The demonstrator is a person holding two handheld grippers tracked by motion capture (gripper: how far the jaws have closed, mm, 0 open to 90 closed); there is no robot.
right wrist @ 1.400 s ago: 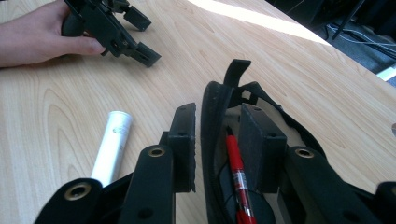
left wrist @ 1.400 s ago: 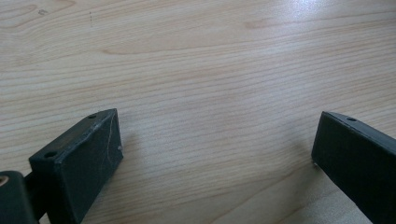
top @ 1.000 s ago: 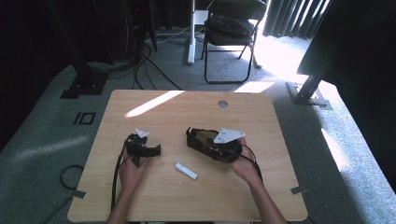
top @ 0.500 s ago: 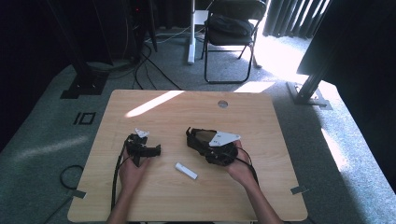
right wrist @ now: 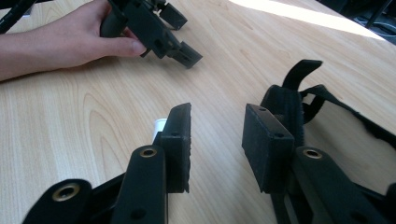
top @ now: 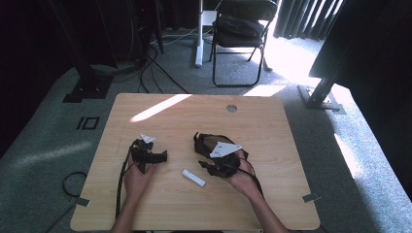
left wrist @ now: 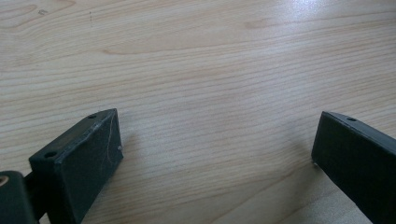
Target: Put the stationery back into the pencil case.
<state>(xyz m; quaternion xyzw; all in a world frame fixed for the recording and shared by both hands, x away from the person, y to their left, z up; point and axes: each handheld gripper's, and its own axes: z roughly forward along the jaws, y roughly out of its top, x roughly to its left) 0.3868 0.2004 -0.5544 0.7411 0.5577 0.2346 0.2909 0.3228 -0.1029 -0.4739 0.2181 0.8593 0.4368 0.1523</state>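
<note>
In the high view, the left hand-held gripper (top: 154, 156) is lying on the counter (top: 272, 131); the right hand-held gripper (top: 208, 168) is sitting beside a black strap (top: 206, 143); a small white tube (top: 193, 177) is lying between both, touching neither; a folding chair (top: 238, 34) is standing beyond. In the left gripper view, the jaws are standing wide apart, released, over bare wood. In the right gripper view, the jaws are gaping partly, grasping nothing; the left jaw is blocking most of the white tube (right wrist: 159, 126); the strap (right wrist: 285, 100) is lying just behind the right jaw.
</note>
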